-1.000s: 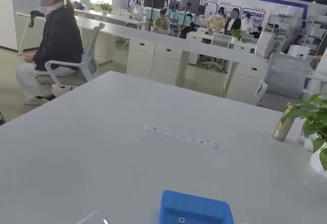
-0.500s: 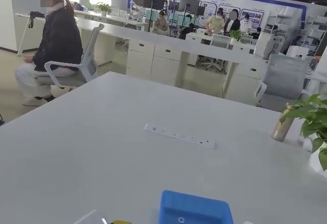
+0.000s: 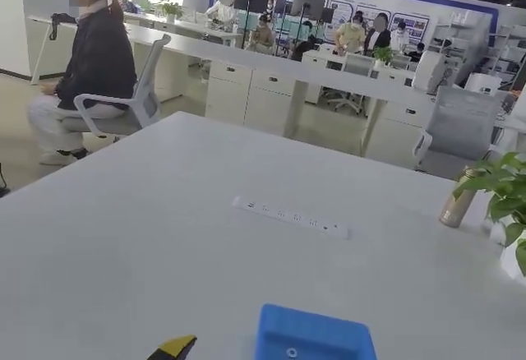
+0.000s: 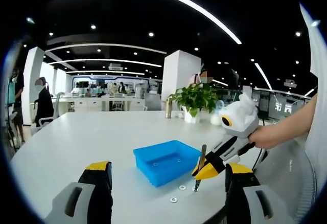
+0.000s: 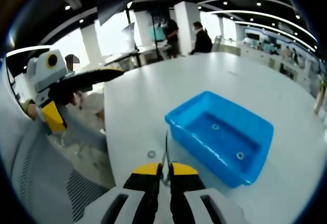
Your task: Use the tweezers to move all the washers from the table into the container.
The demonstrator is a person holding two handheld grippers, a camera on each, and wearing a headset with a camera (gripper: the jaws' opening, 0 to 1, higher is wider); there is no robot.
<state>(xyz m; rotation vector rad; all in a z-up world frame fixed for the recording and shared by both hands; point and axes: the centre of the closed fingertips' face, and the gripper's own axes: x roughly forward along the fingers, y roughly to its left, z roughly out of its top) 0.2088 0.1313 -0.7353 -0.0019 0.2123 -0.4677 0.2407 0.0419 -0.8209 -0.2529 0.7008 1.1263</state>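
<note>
Your left gripper has its jaws wide apart, and there is nothing between them. They stand low over the white table, and the blue container lies on the table just ahead of them.

Your right gripper has its jaws almost closed, and they grip the tweezers, a thin dark pair that points forward and down. In the left gripper view your hand brings this gripper in from the right. The tweezers' tips come down just beside the near wall of the container, close to two washers that lie on the table in front of it. I cannot tell whether the tips touch the table. In the right gripper view one washer lies just left of the tweezers. Two more lie apart on the container's floor.

In the head view the container sits at the bottom edge. The yellow and black tip of a gripper is to its left. A white power strip lies farther out on the table.
</note>
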